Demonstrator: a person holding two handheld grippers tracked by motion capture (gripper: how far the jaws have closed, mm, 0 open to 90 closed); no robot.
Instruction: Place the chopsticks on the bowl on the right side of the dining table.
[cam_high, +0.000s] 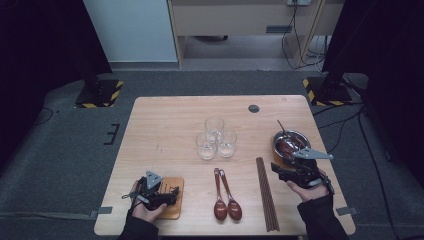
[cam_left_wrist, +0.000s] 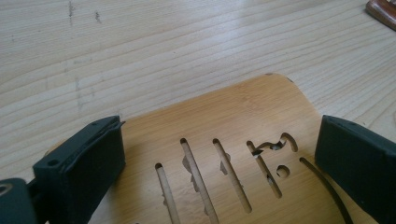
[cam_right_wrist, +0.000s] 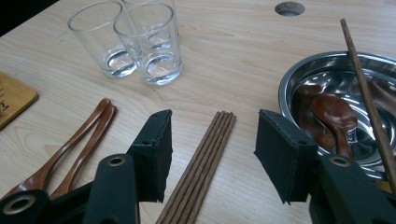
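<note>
Resting on the bamboo board (cam_high: 172, 199) at the bench's (cam_high: 165, 125) near-left corner, the left claw (cam_left_wrist: 219, 158) stood spread over its slots. Right of the board lay two wooden spoons (cam_high: 225, 202), then chopsticks (cam_right_wrist: 201, 168), framed between the half-spread right claw (cam_right_wrist: 212, 149); its view revealed spoons in the steel bowl (cam_right_wrist: 299, 79).

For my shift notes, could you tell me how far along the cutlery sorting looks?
Done: one spoon and one chopstick sit in the steel bowl. In hand: the right tool hangs open over the chopstick bundle. Left: that bundle and two spoons remain on the table.
</note>
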